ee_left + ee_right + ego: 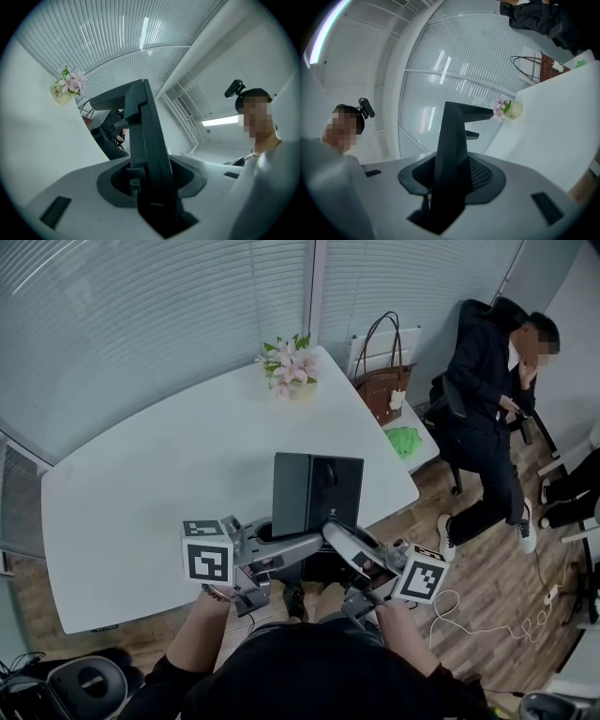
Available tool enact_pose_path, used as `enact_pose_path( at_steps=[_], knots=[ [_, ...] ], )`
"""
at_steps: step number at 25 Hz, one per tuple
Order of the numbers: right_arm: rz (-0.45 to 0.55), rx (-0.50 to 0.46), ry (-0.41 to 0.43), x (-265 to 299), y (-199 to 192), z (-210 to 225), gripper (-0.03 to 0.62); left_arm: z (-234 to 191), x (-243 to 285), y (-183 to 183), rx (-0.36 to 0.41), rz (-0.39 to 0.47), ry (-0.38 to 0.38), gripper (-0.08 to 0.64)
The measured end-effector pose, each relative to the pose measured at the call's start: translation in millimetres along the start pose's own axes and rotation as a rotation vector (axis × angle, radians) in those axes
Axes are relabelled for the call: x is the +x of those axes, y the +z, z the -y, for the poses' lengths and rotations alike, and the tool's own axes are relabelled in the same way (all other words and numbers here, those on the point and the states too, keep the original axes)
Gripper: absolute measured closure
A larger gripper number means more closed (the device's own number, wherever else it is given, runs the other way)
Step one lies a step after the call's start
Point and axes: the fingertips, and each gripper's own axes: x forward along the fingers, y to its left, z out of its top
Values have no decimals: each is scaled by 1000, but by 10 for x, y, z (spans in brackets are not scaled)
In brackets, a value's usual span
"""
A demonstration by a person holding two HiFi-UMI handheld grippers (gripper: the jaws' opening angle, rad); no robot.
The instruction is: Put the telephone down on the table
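Observation:
The telephone point(317, 495) is a flat black slab that stands nearly upright over the near edge of the white table point(150, 493). Both grippers hold it by its lower edge. My left gripper point(298, 547) is shut on its lower left part and my right gripper point(337, 536) is shut on its lower right part. In the left gripper view the telephone point(146, 140) rises edge-on from between the grey jaws of the left gripper point(151, 192). The right gripper view shows the same dark slab point(451, 154) clamped in the right gripper point(446, 190).
A small vase of pink flowers point(291, 369) stands at the table's far corner, with a brown handbag point(385, 381) and a green object point(405, 441) beyond it. A person in dark clothes point(489, 399) sits at the right. A white cable point(456, 611) lies on the wooden floor.

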Motion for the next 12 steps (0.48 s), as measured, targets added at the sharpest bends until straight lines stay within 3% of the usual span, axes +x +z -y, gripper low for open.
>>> enact_pose_path(
  at_steps=[12],
  knots=[
    [-63, 30, -6, 174, 420, 418, 426, -437, 285, 319, -27, 31, 30, 367]
  ],
)
